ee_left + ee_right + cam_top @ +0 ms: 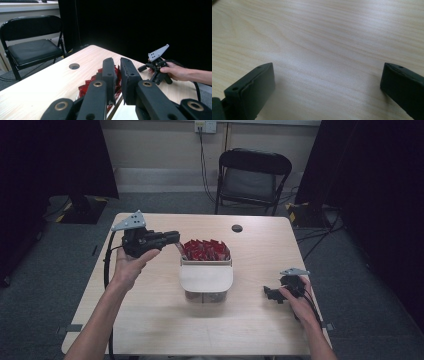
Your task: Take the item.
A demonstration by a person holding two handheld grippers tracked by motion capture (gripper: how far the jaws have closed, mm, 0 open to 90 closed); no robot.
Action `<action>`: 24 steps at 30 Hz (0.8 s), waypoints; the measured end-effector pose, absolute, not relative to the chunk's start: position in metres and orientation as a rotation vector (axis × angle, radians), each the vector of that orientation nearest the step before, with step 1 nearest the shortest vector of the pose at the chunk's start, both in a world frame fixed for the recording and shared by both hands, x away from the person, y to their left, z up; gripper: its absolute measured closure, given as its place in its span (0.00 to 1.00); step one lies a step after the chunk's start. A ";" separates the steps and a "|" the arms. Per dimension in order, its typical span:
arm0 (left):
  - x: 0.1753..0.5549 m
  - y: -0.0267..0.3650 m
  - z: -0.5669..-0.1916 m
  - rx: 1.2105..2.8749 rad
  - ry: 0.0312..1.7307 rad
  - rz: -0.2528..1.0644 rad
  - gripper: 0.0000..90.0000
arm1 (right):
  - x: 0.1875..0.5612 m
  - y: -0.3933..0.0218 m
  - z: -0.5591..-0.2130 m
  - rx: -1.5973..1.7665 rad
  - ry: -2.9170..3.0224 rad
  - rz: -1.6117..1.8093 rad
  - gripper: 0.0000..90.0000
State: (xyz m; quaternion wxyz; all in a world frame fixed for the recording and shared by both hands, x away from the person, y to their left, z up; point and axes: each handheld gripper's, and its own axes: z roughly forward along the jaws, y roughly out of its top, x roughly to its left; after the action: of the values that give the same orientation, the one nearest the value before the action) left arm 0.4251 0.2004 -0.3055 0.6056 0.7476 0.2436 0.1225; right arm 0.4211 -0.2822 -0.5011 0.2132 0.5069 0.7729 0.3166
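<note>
Left gripper (pixel 172 239), jaws nearly closed with a thin gap and nothing visibly between them, hovers at the ten o'clock rim of the clear container (pixel 206 279) packed with red packets (pixel 206 249) at the table's (pixel 150 320) centre. Right gripper (pixel 272 294) rests wide open and empty at four o'clock. Apparently no packet is out yet; the work looks barely begun.
</note>
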 end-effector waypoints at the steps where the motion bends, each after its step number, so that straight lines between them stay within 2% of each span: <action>1: 0.425 0.201 -0.305 1.727 0.564 0.283 0.92 | 0.421 -0.282 -0.501 1.406 2.146 0.879 0.00; 24: 0.419 0.216 -0.293 1.675 0.584 0.301 0.92 | 0.421 -0.282 -0.501 1.406 2.145 0.879 0.00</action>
State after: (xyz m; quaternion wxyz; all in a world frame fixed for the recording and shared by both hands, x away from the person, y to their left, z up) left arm 0.4190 0.2163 -0.2926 0.6218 0.7291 0.2540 0.1312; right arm 0.4211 -0.2822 -0.5011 0.2134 0.5067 0.7730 0.3167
